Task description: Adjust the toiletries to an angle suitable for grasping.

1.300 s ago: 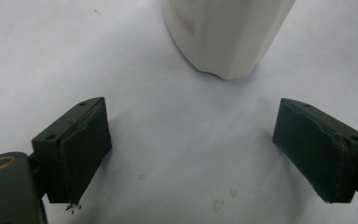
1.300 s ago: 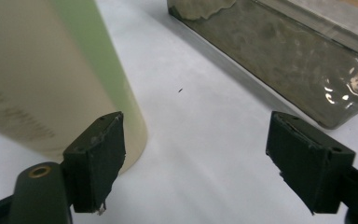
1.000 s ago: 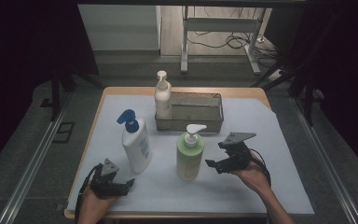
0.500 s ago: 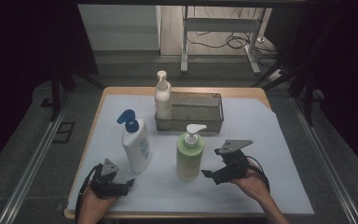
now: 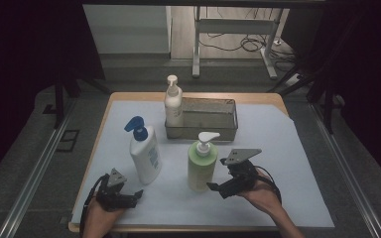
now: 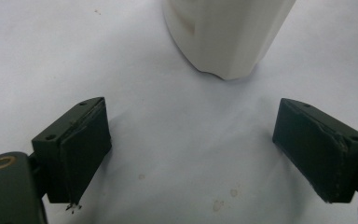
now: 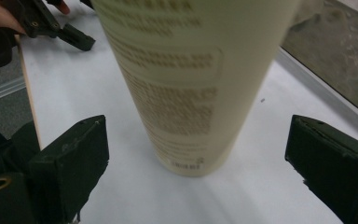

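Note:
A green pump bottle stands upright on the white sheet. My right gripper sits low at its right, pointing at its base. Its jaws have just been opening and stand wide; the bottle rises just ahead of them and the pads do not touch it. A white bottle with a blue pump stands to the left. My left gripper rests open on the sheet just in front of that bottle, with nothing between its fingers.
A metal tray lies at the back middle, with a cream pump bottle upright at its left end. The table's front edge runs just behind both hands. The left hand's gripper appears far off in the right gripper view.
My right gripper has moved toward the front edge and a little left, closing in on the green bottle's base. The left gripper and the bottles have stayed put.

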